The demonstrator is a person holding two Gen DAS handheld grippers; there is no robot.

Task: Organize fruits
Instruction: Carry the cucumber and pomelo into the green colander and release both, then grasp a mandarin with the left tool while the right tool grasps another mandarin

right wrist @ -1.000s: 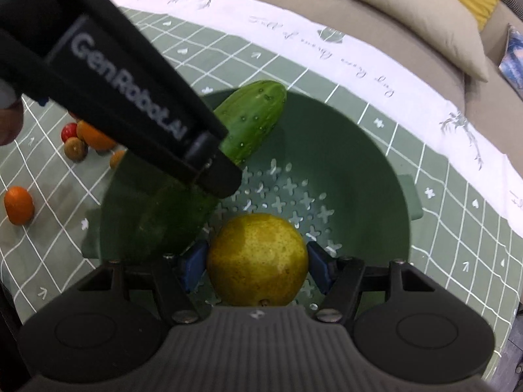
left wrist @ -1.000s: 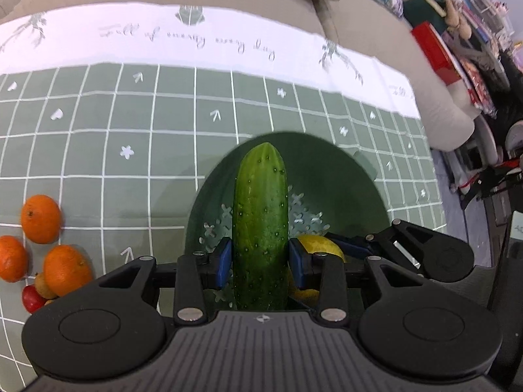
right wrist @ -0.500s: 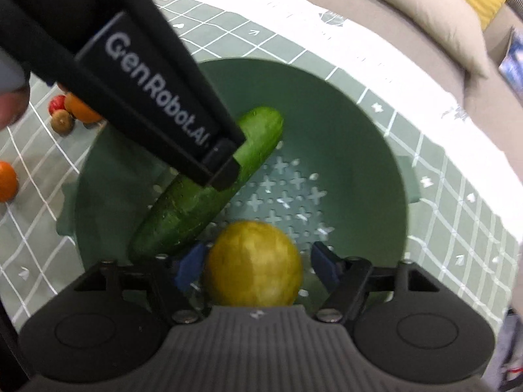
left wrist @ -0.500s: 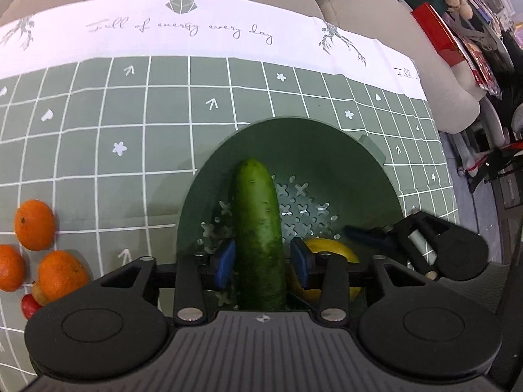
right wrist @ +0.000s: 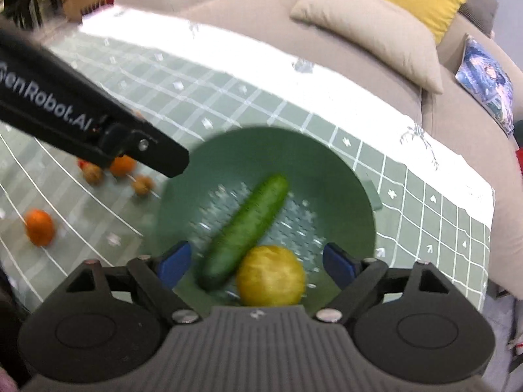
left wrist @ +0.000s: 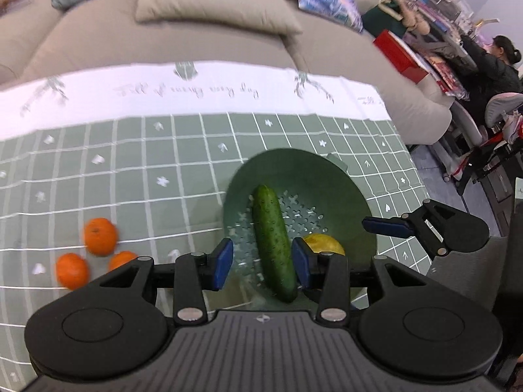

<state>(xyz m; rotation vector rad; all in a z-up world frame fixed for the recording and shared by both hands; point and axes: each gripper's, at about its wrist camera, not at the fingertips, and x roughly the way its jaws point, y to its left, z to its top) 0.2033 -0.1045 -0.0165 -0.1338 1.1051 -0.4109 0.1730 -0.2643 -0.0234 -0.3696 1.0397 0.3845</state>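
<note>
- Lying loose in the green colander [left wrist: 356, 196], the cucumber [left wrist: 273, 240] and the yellow citrus fruit [right wrist: 270, 275] were pictured side by side, touching or nearly so, on the perforated floor, apparently placed there as the sorted produce.
- The left gripper [left wrist: 261, 263] was seen above the bowl with its blue pads apart and clear of the cucumber's skin; nothing was gripped, though the cucumber appeared between them in the left wrist view.
- The right gripper [right wrist: 256, 263] was caught with its jaws opening wide, the yellow fruit framed between the pads but untouched (a release, it was judged, rather than a pick).
- Oranges [left wrist: 99, 236] were left clustered on the checked tablecloth [left wrist: 130, 170], well apart from the colander, with small brownish fruits [right wrist: 143, 184] nearer its rim; these were judged the remaining work.
- A sofa [left wrist: 163, 42] with cushions was visible behind the table.
</note>
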